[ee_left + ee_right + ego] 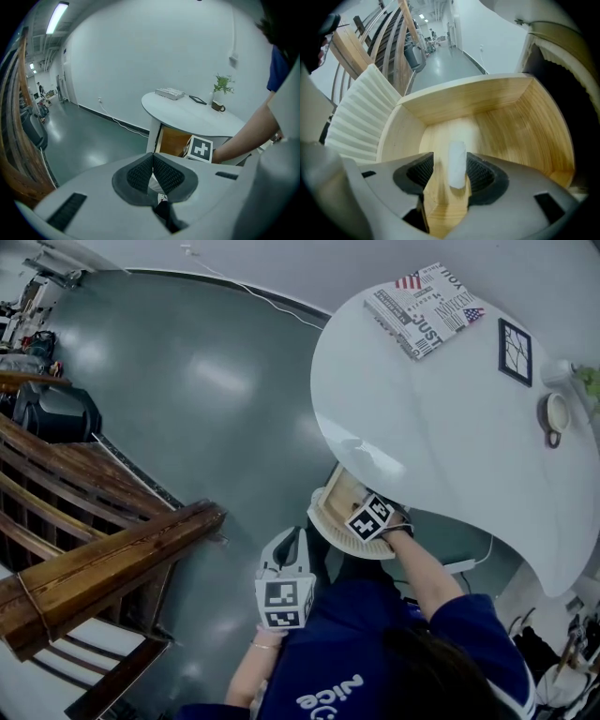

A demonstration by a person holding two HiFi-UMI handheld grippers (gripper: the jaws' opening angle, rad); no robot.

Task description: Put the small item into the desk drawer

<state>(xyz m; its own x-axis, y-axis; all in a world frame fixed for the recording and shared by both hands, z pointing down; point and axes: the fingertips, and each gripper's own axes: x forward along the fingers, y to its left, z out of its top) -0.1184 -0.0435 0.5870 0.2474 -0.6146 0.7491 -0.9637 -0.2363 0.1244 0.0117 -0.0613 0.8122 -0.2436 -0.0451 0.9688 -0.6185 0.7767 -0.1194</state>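
Note:
The small item (457, 164), a white cylinder, lies on the wooden floor of the open desk drawer (478, 101) between the jaws of my right gripper (451, 169). Those jaws stand open, with a clear gap on the item's left side. From the head view the drawer (339, 493) sticks out under the white round desk (441, 427), and the right gripper (367, 514) reaches into it. My left gripper (291, 540) hangs shut and empty below the drawer, close to my body. Its pads (140, 173) meet at the tip, and the drawer (172, 140) shows beyond them.
On the desk lie a printed book (427, 307), a dark framed square (515, 351), a cup (556, 414) and a small plant (223, 85). A wooden stair railing (103, 559) stands at the left. Grey floor (206, 390) spreads between the railing and the desk.

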